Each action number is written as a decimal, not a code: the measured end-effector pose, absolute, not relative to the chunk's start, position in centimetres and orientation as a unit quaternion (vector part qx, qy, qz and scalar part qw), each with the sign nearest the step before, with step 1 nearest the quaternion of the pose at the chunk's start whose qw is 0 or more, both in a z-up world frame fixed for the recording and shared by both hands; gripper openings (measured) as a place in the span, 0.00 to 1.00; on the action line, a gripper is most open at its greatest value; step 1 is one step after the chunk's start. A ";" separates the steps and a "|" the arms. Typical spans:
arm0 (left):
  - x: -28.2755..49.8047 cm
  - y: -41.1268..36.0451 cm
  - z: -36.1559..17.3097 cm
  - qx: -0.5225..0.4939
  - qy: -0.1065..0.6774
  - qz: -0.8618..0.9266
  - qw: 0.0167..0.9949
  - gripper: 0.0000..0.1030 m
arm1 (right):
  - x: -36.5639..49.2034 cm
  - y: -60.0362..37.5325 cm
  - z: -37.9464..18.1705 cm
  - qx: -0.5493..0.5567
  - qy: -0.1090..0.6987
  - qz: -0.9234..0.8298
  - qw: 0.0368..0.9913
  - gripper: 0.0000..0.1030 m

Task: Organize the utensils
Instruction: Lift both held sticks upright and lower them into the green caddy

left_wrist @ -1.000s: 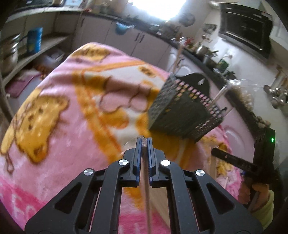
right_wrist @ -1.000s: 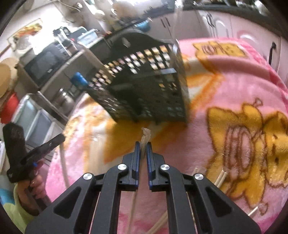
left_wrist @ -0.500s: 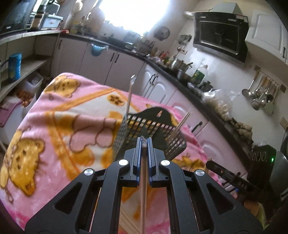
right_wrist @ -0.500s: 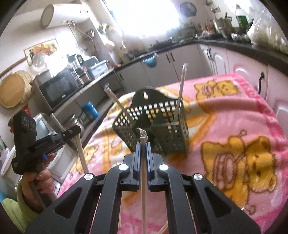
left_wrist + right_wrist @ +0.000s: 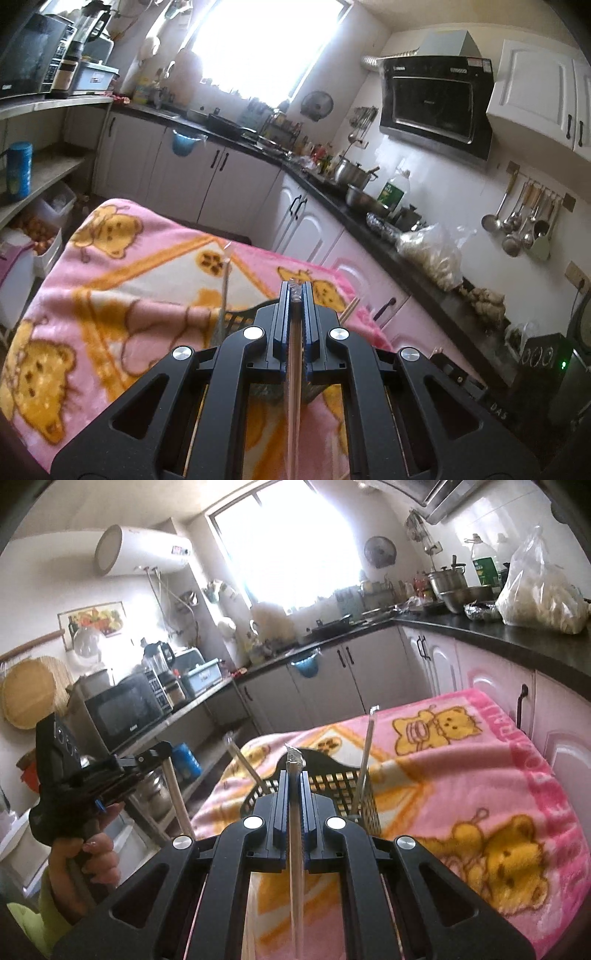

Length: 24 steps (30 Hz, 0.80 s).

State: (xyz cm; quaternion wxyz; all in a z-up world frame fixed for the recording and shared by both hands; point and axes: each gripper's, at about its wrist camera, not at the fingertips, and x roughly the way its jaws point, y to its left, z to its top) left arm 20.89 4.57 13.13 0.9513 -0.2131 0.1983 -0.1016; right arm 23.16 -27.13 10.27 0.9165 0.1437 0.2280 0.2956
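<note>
Grippers have both tilted up from the blanket (image 5: pixel 480 775) within a second. Left gripper (image 5: pixel 295 291) and right gripper (image 5: pixel 293 775) are each clamped on a wrapped chopstick (image 5: pixel 295 849) above the basket (image 5: pixel 332 779) at frame centre, ready for dropping in.

1. Our left black two-finger gripper (image 5: pixel 296 295) points forward, level, its blue-padded jaws pinched on a thin wrapped chopstick (image 5: pixel 294 369).
2. Our right black two-finger gripper (image 5: pixel 294 779) points forward too, jaws clamped on another wrapped chopstick (image 5: pixel 296 849).
3. Our left hand (image 5: pixel 94 856) grips its handle.
</note>
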 end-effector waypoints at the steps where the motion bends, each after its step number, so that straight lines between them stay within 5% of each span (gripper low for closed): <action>1: 21.1 4.5 13.3 -0.213 0.196 -0.102 0.952 0.01 | 23.3 -27.2 10.5 0.145 0.226 0.295 0.917 0.05; 24: 26.9 2.4 17.9 -0.204 0.108 -0.084 0.969 0.01 | 28.9 -27.7 14.5 0.176 0.170 0.270 0.931 0.05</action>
